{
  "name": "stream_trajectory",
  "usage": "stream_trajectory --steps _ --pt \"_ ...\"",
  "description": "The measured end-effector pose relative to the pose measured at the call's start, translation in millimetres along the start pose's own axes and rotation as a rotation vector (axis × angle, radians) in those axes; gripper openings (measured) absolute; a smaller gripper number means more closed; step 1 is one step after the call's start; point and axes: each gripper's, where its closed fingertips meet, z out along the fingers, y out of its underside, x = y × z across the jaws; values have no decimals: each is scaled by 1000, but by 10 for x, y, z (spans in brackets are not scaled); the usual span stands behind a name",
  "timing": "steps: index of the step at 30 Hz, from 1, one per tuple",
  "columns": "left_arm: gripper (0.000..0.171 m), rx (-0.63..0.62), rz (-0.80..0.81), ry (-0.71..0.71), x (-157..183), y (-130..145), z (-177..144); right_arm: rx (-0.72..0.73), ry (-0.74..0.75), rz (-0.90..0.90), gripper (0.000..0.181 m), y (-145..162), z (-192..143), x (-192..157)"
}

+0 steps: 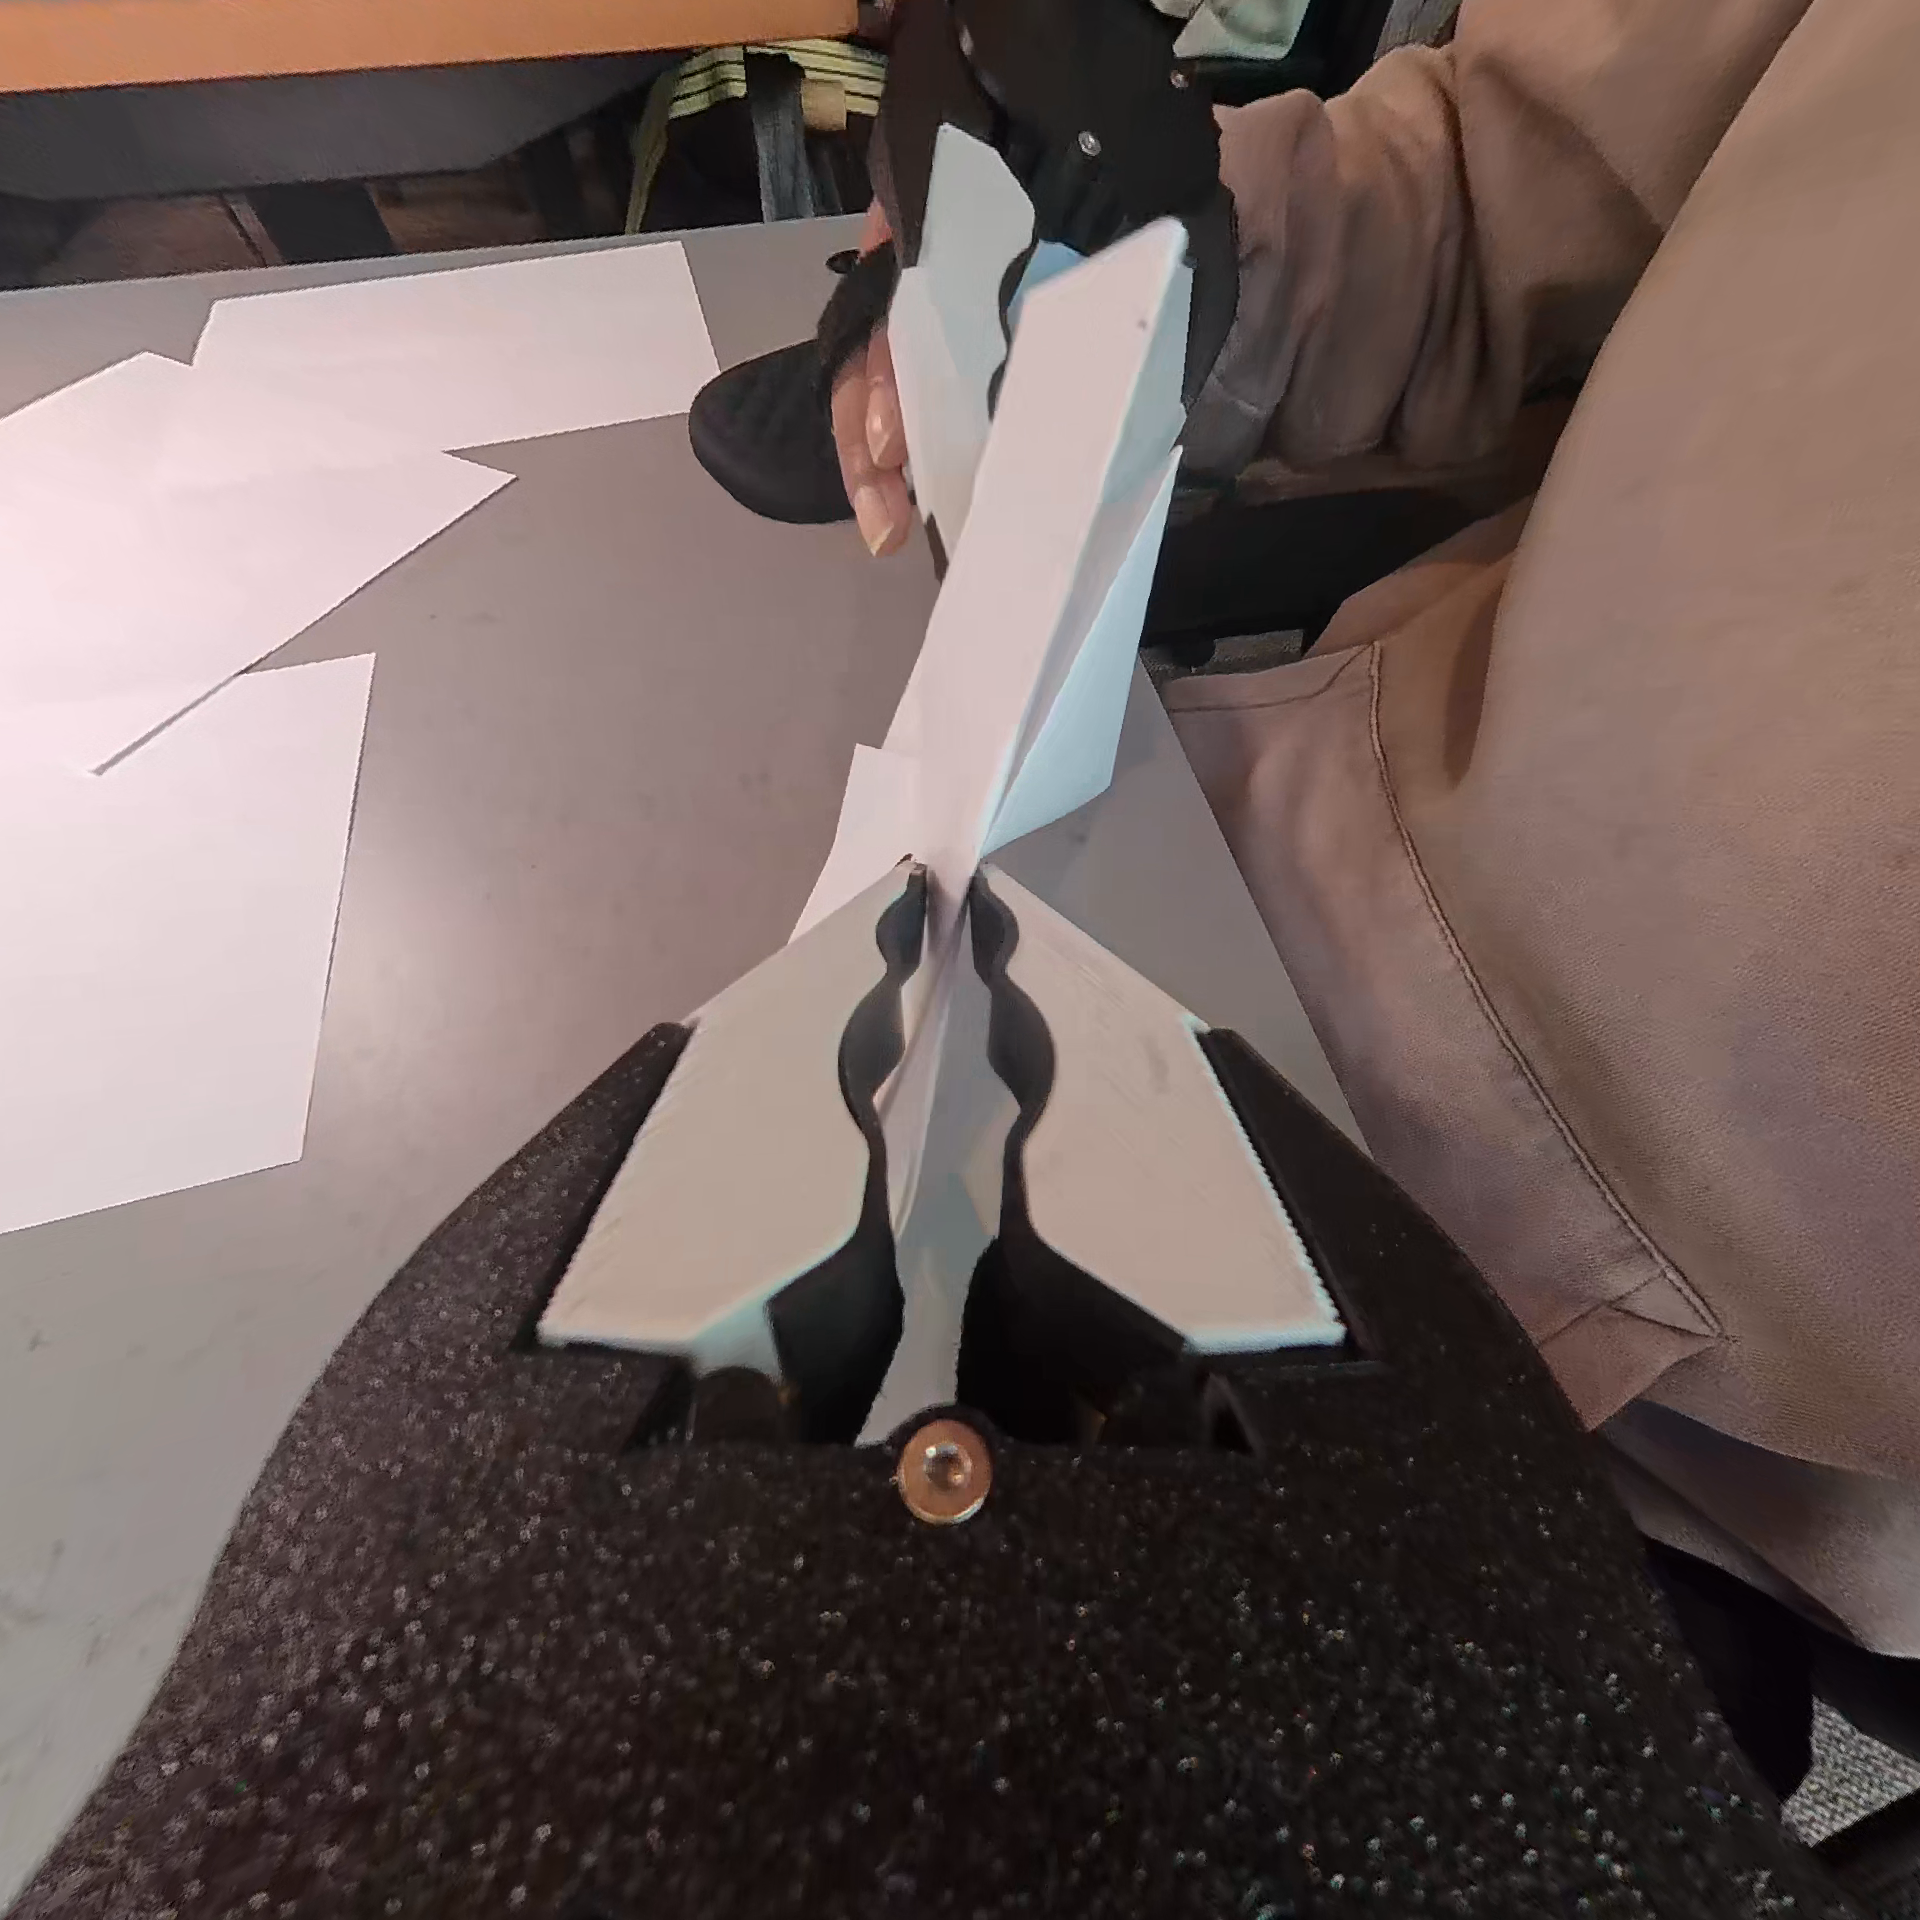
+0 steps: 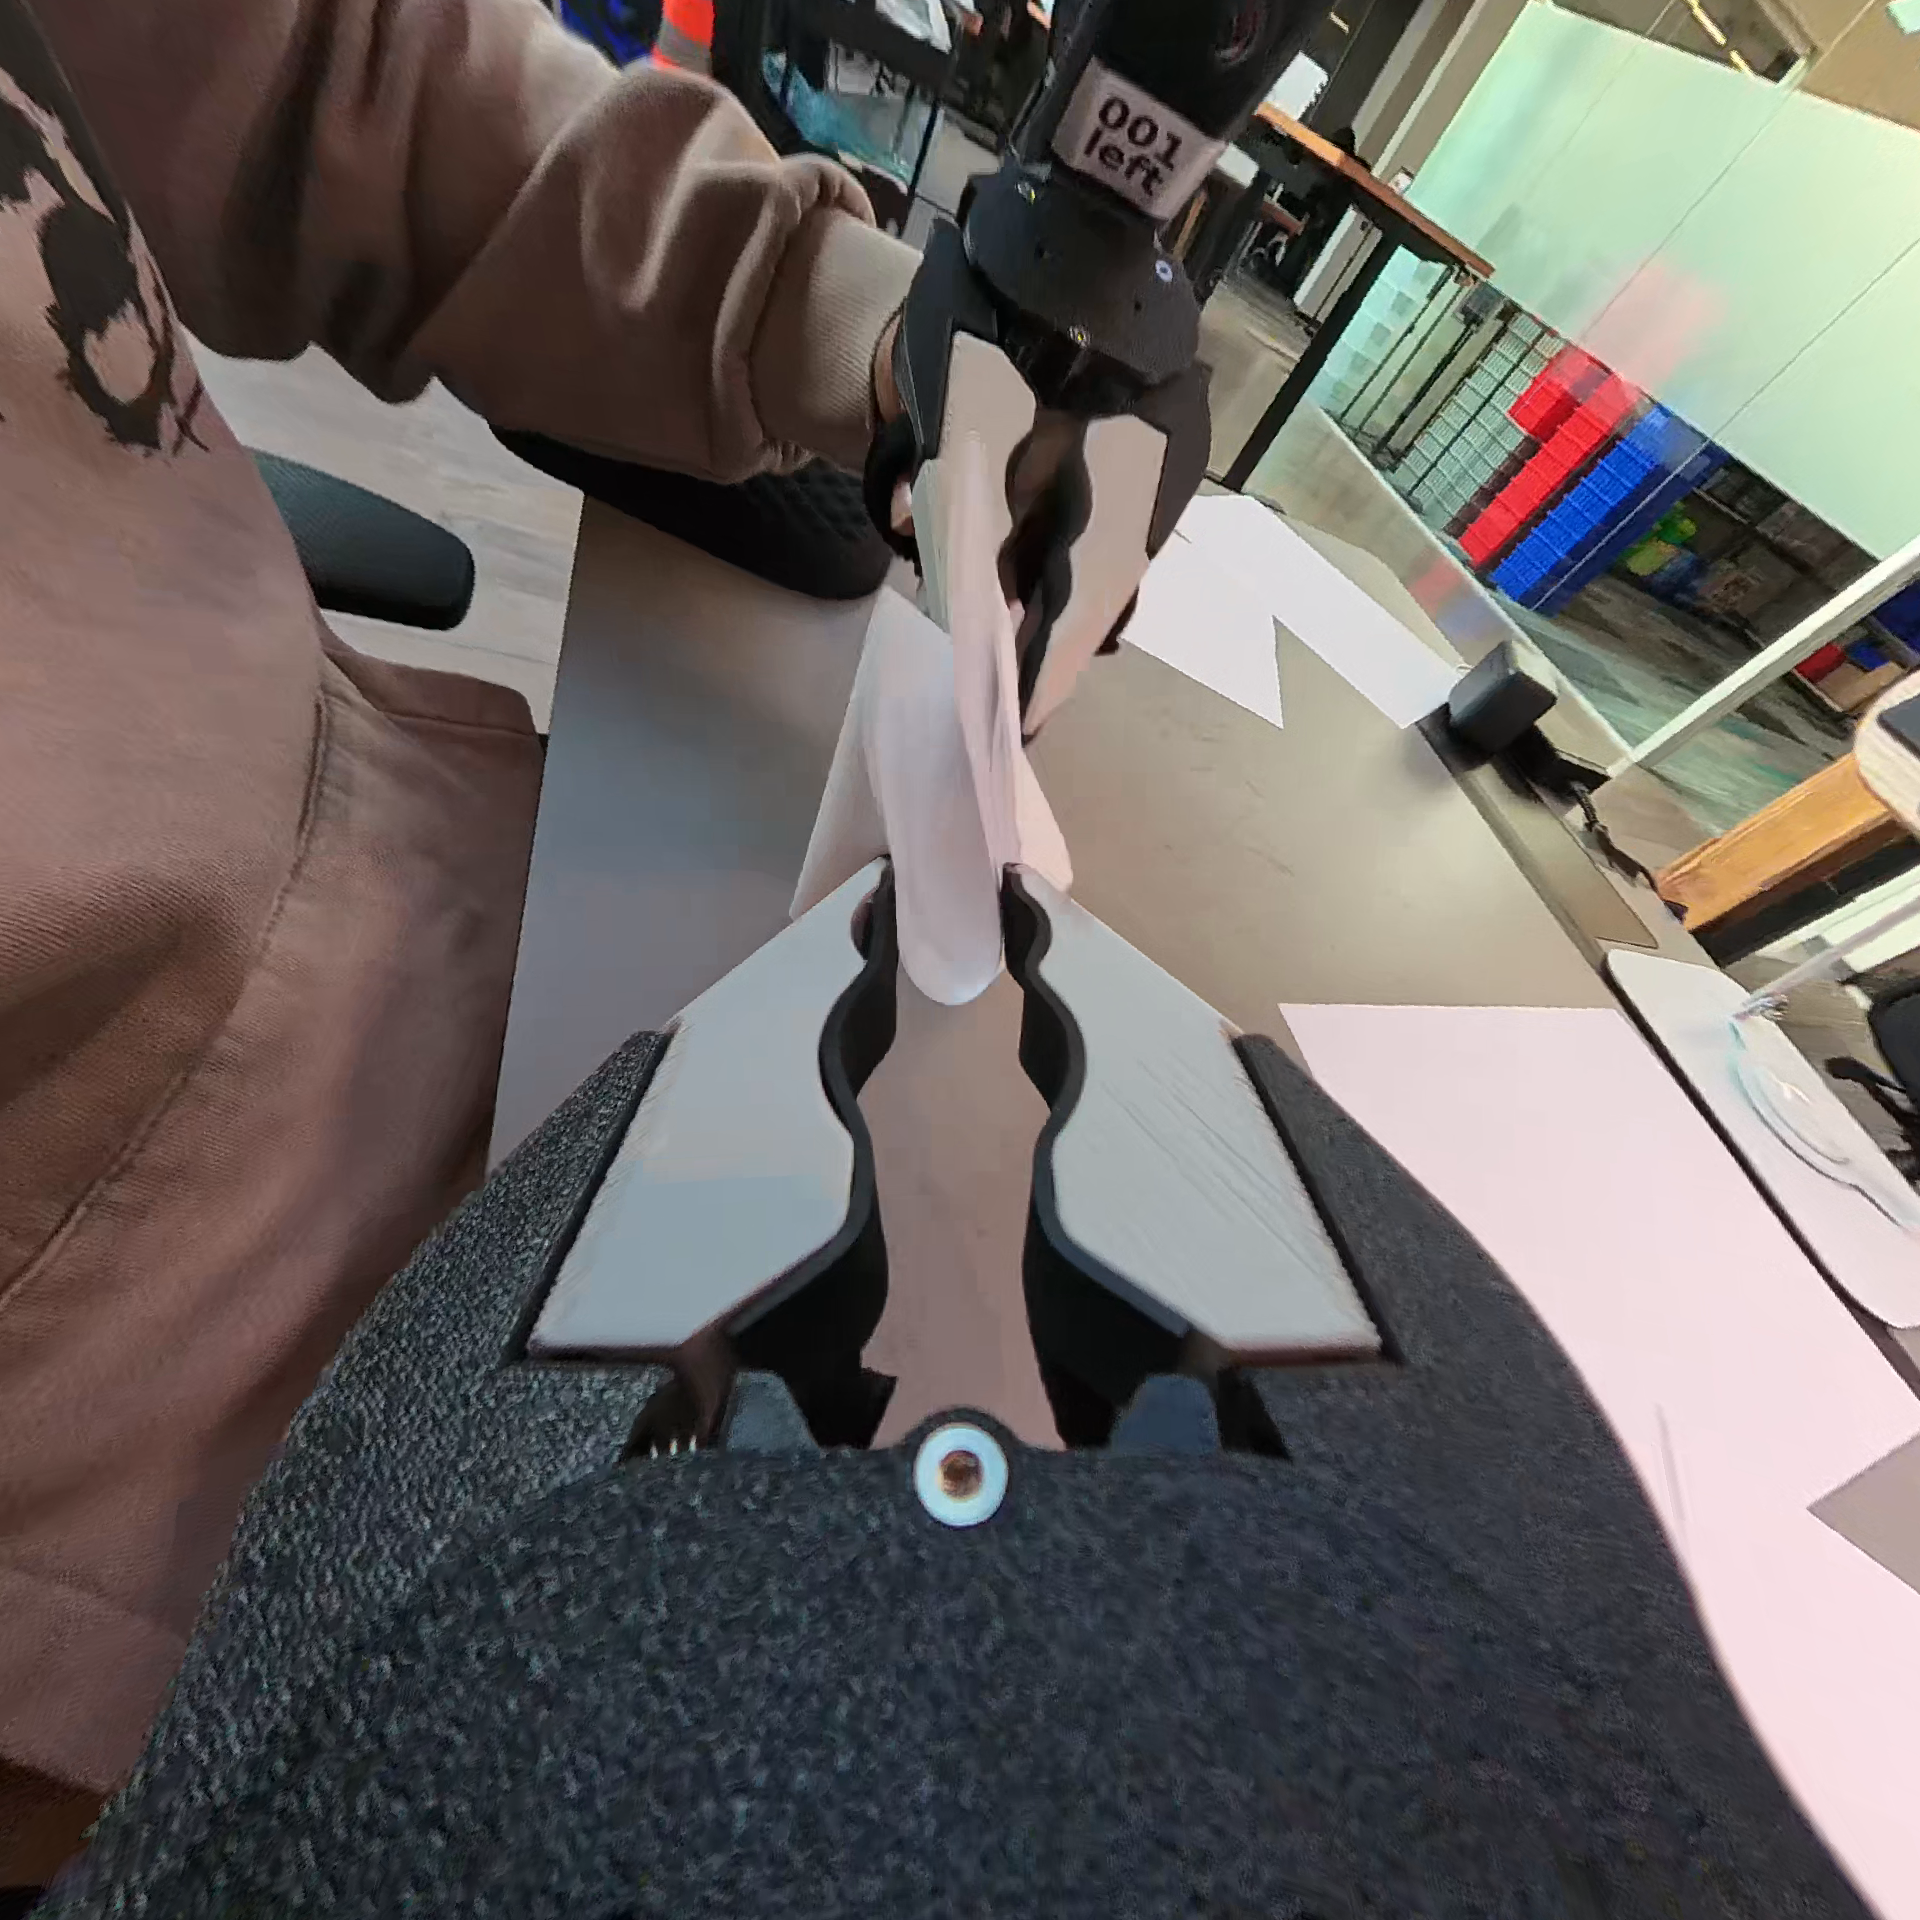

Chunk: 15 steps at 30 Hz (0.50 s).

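Left wrist view: paper (image 1: 1023, 644) lengthwise between tongs (image 1: 945, 883)

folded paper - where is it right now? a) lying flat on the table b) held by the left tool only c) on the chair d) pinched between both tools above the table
d: the folded paper is clamped at one end in the left tool and at the other in the right tool, above the grey table.

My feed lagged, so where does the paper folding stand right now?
Done: the white folded paper piece already carries several creases. In hand: the left gripper and right gripper each pinch one end, holding it above the grey table. Left: flat white paper sheets lie unfolded on the table.
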Motion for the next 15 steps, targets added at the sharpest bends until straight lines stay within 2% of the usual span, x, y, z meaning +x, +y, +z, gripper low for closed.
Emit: stream_trajectory --steps 2,5,7,10,12,15 --pt "10 10 -5 4 -6 -15 8 57 -28 60 18 -112 -21 3" --pt "17 28 -3 -23 -52 -55 -7 90 -41 224 3 -172 -89 163" --pt "24 31 24 -51 -61 -85 -23 99 -89 401 2 -170 -116 230" --pt "27 24 70 -100 -56 -133 -25 203 -126 725 1 -234 -162 414" --pt "20 28 76 -150 -101 -174 -22 299 -192 857 0 -346 -212 463" --pt "4 75 47 -149 -104 -258 -26 364 -191 881 3 -454 -256 549"
